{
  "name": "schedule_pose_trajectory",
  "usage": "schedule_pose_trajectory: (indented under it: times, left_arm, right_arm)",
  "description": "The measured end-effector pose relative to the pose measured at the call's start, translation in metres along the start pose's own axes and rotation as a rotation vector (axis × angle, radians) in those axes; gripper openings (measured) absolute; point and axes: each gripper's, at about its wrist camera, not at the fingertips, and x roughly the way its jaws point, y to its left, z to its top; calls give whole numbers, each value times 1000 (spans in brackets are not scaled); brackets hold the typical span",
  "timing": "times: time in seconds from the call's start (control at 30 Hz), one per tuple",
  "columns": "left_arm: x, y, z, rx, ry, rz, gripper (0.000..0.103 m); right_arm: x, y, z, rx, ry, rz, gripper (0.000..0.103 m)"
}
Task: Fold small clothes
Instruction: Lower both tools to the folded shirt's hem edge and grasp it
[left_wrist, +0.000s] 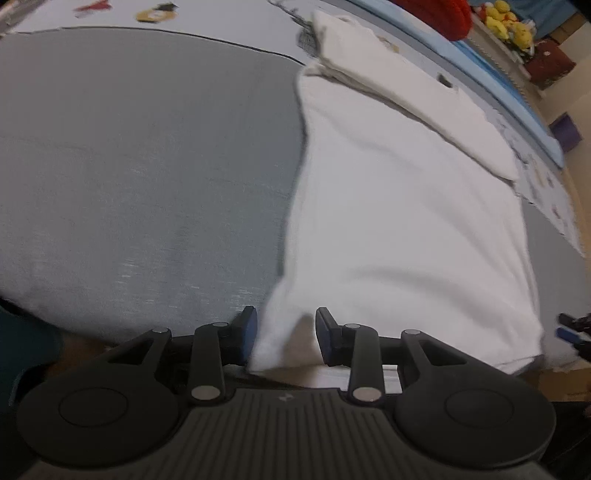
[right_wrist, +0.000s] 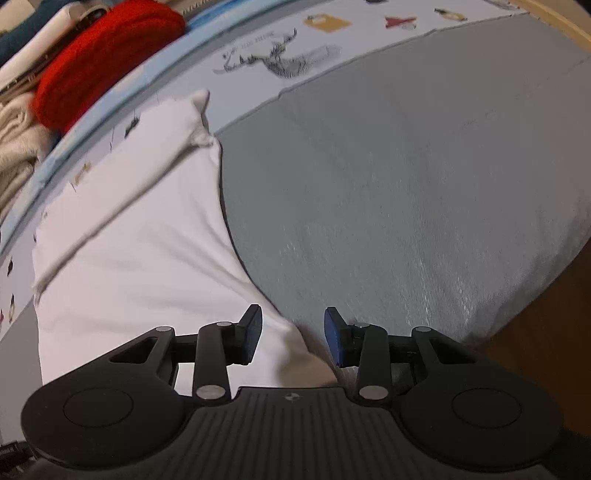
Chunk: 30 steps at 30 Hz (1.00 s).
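A white garment (left_wrist: 388, 221) lies flat on a grey mat (left_wrist: 147, 166), with a strip folded over along its far edge (left_wrist: 406, 96). My left gripper (left_wrist: 284, 334) is at the garment's near left corner. Its blue pads stand apart and the corner hangs loosely between them. In the right wrist view the same garment (right_wrist: 140, 240) fills the left side. My right gripper (right_wrist: 293, 338) is at its near right corner, jaws apart, with the cloth edge running between them and a gap beside the right pad. The right gripper's tips (left_wrist: 570, 328) also peek in at the left view's right edge.
A printed sheet (right_wrist: 280, 55) borders the grey mat (right_wrist: 406, 184) at the back. Beyond it lie a red knitted item (right_wrist: 107, 55), a beige clothes pile (right_wrist: 14, 147) and yellow plush toys (left_wrist: 506, 22). A brown wooden surface (right_wrist: 535, 332) shows past the mat's near edge.
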Motion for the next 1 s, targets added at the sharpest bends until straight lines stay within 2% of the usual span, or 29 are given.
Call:
schedule_pose_trajectory:
  times: [0.03,0.13,0.2,0.23,0.27,0.3,0.43,0.5,0.57,0.63,0.67,0.7,0.77,0.8,0.83,0.87,0.93,1.0]
  left_arm:
    - [2,-2,-1,10,6,-3,40]
    - [11,-13,-3,78,28,74,42]
    - [12,-16,-8,114,30,99,42]
    - [11,-17,-11,133,28,102,34]
    - [9,-17,-13,161,29,116,18]
    - [8,-16,-15,183,28,137,12]
    - [-6,-5,-14,142,1,139,11]
    - [-6,-2,-15,126,23,142,7]
    - [-6,1,-13,100,37,127,9]
    - [-8,2,-9,58,19,89,24]
    - [-11,3,-8,43,7,69,31]
    - [-12,3,-4,37,2,54,41]
    - [-6,0,-5,54,27,64,41]
    - [-2,-1,-6,65,44,78,35]
    - [1,-1,-8,83,56,104,11]
    - [2,-2,-8,102,57,123,11]
    - [-4,-1,-8,109,43,105,9]
    - [-4,1,-10,103,42,115,9]
  right_arm:
    - [1,-1,-2,-5,12,-3,39]
    - [8,0,-10,-43,49,-30,40]
    - [12,0,-14,-57,74,-44,40]
    - [15,1,-14,-63,85,-50,40]
    - [17,1,-14,-71,95,-58,40]
    - [18,0,-15,-78,101,-63,40]
    - [21,-1,-18,-88,128,-78,40]
    - [24,0,-19,-104,149,-84,40]
    - [27,2,-20,-140,165,-96,40]
    - [27,6,-22,-174,166,-104,39]
    - [26,6,-23,-181,166,-100,26]
    - [24,6,-24,-178,165,-88,7]
    - [17,6,-23,-168,145,-59,7]
    - [11,5,-23,-167,127,-41,6]
    - [6,4,-23,-166,115,-26,6]
    - [2,3,-24,-168,111,-23,6]
    - [7,1,-26,-183,130,-75,6]
    - [13,1,-28,-196,152,-92,7]
